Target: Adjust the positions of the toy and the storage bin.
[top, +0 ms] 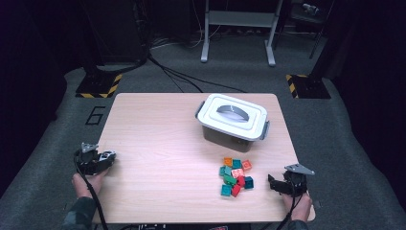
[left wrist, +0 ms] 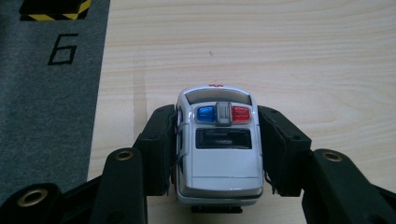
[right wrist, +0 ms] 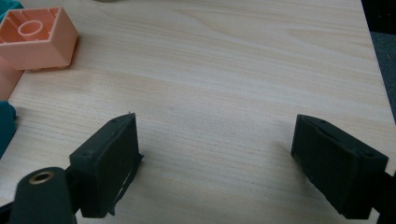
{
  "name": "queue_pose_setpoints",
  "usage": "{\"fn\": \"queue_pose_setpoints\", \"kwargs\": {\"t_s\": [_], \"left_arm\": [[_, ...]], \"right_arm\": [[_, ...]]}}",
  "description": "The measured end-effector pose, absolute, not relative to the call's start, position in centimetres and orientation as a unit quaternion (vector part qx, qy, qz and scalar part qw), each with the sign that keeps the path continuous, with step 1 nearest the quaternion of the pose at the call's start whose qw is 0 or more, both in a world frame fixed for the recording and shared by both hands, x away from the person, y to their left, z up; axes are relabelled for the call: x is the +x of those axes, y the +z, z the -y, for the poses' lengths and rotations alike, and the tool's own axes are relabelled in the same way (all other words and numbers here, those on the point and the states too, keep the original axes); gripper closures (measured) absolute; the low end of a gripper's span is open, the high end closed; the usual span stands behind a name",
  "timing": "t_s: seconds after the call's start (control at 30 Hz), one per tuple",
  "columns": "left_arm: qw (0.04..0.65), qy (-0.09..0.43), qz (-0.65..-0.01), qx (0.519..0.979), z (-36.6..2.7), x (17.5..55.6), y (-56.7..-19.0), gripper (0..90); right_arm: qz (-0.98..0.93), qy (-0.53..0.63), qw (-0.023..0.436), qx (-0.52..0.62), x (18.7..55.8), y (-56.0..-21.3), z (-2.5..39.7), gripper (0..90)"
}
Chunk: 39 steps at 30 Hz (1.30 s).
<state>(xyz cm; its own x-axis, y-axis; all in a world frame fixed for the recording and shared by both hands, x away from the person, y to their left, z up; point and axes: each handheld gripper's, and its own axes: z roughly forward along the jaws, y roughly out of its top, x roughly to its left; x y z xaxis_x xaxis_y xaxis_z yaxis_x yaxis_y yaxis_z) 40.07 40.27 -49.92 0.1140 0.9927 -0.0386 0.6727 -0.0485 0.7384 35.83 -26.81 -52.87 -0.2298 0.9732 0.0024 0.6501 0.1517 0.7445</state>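
— Risk first: what could slip?

— Toy police car sits clamped between the left gripper fingers, pinched by its smooth sides, near the table edge. A loose squeeze or a sharp tilt could, in her view, let it slide out forward.

— And the right gripper?

— Its fingers stand wide apart, holding nothing, bare wood between them.

— What stands around?

— Beyond and left of those fingers, a peach block from the pile of blocks; farther off, a closed lidded box, whose lid would block any drop.
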Motion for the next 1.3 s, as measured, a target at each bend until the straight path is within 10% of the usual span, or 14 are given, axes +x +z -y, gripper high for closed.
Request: {"fn": "queue_pose_setpoints", "kwargs": {"t_s": [0.43, 0.67, 1.3], "left_arm": [[0.299, 0.240, -0.622, 0.682, -40.7, 40.6, -51.4, 49.2], [0.306, 0.265, -0.629, 0.664, -40.7, 39.7, -49.5, 24.3], [0.350, 0.227, -0.564, 0.713, -34.8, 42.9, -43.0, 12.8]], "right_arm": [[-0.716, 0.320, 0.252, 0.567, 35.8, -52.9, 26.8, 14.3], [-0.716, 0.321, 0.250, 0.567, 35.8, -52.9, 26.8, 14.1], [-0.717, 0.322, 0.248, 0.566, 35.9, -52.9, 26.9, 14.0]]}}
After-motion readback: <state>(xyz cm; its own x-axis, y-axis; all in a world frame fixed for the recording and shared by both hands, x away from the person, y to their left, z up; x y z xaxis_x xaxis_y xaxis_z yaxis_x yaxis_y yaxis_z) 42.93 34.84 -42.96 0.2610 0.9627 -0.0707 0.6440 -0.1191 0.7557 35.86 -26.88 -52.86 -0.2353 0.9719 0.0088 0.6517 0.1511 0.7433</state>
